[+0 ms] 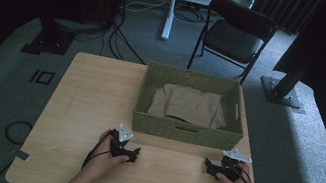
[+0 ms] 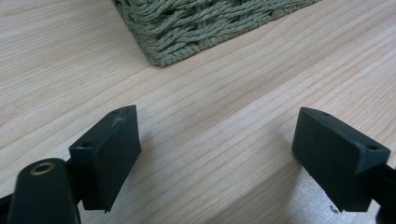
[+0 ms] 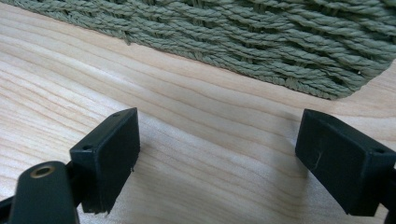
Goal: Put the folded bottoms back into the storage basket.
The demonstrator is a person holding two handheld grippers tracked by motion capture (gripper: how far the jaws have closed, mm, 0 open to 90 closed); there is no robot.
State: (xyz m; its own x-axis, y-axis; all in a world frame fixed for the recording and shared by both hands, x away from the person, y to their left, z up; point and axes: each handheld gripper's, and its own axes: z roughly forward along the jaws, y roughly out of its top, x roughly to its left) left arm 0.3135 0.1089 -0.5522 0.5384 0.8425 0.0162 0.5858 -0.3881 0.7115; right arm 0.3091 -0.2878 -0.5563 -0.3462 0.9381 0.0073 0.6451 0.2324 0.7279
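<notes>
One woven green basket point(image 1: 187, 129) on the far middle of the wooden table point(image 1: 83, 103), long axis running left to right across it, just beyond both hands. One folded tan cloth point(image 1: 189, 105) lies flat inside. No readable writing anywhere. Two grippers: left gripper point(image 1: 132, 154) and right gripper point(image 1: 207, 164) rest low near the table's front edge, tips turned toward each other. Both sets of jaws stand wide apart, nothing between them.

Basket point(image 2: 196, 28) cut off by top edge in both gripper views, just corner and bit of wall seen. Cloth point(image 1: 189, 105) half hidden behind basket's front wall. Person's arms cut off at bottom edge, high view.
</notes>
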